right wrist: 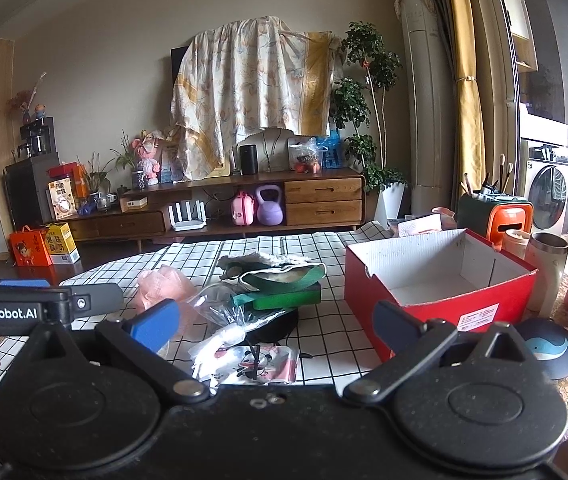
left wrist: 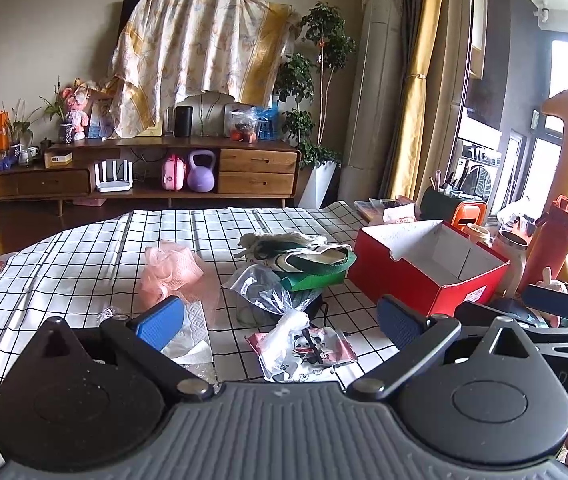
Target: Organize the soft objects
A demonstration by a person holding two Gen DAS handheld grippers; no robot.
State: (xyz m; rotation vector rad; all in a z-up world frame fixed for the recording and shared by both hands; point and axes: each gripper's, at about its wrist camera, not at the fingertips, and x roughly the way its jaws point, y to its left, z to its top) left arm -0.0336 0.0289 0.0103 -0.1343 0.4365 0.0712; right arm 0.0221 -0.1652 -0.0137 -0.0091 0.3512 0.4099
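**Left wrist view: two grippers waiting over a pile of soft things**

The left wrist view is showing the left gripper (left wrist: 280, 320) hanging low over the counter with the black-and-white checked cloth (left wrist: 84, 256). Its blue pads are standing wide apart and holding nothing. The right gripper (right wrist: 276, 324) is also spread wide and holding nothing.

The soft things are lying in a heap in the middle of the counter. The fluffy pink mesh bath puff (left wrist: 170, 270) is sitting to the left. The crinkly clear plastic bag (left wrist: 262, 292) is lying in the middle, just in front of the green and white cloth bag (left wrist: 312, 262). The small pink packet with a panda picture (left wrist: 308, 350) is lying closest to the left gripper. The open red cardboard box with white inside (left wrist: 428, 264) is standing to the right, and it looks empty.

I think the job is just starting, because nothing is in the box yet. A good way is picking one soft thing at a time, starting with the closest. The gripper should be coming straight down and squeezing the middle of the thing, so it is not slipping out. The plastic bag may be sliding around, so going slowly will help.
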